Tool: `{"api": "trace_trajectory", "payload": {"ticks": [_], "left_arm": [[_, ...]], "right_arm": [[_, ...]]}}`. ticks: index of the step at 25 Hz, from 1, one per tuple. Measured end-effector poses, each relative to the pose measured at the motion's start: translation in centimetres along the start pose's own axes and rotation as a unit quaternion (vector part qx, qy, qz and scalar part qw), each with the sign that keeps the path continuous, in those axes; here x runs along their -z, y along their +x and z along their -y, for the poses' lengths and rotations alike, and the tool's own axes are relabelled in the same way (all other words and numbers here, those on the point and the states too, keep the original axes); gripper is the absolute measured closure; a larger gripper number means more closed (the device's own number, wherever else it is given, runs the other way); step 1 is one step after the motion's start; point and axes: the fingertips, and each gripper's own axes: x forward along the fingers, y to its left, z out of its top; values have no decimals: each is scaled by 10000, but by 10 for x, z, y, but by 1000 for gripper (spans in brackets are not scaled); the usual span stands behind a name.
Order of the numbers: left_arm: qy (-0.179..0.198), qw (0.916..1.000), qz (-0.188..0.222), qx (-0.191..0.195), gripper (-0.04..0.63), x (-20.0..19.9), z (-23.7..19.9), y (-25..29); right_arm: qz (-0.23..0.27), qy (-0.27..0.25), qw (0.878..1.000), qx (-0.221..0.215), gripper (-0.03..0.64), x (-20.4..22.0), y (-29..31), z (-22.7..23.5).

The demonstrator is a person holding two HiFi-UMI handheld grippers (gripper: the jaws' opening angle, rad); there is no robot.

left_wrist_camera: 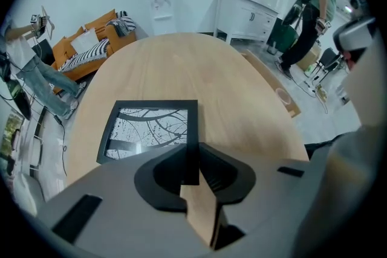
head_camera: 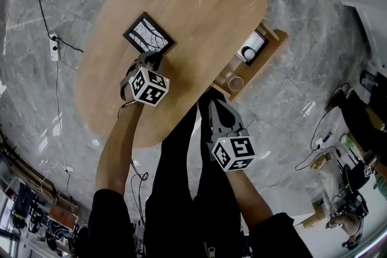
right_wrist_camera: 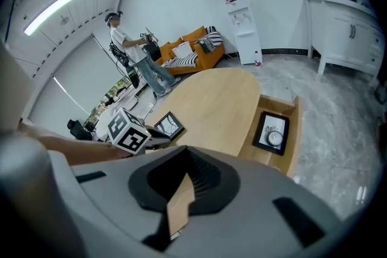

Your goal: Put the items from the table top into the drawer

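My left hand-held gripper (left_wrist_camera: 192, 172) clamps the right edge of the picture frame (left_wrist_camera: 151, 127) on the bench (left_wrist_camera: 199, 69); the open drawer (head_camera: 278, 40) lies to its right, nearer my open, empty right hand-held gripper (head_camera: 213, 107).

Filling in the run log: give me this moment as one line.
left tool: closed on picture frame edge, frame on table | right tool: open, empty | drawer: open, items inside

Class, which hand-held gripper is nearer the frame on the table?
Left. The left hand-held gripper grips the frame by its edge; the right hand-held gripper hovers beyond the table, apart from it.
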Motion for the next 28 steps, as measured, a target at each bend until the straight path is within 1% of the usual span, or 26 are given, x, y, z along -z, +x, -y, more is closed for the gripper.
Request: {"api": "trace_trajectory", "payload": {"ticks": [6,15,22,28], "left_arm": [[160,9996,222,-28,525,-16,14,-6],[681,9964,491,137,525,-63,49,-7],[1263,9895,594,366,525,-100,90,-1],[1863,9787,646,568,525,-128,126,8]], "right_arm": [[33,36,10000,16,609,2,-7,7],[211,185,9995,128,609,-1,-22,26],[380,420,9978,343,608,0,-41,58],[499,632,9953,544,609,4,-59,85]]}}
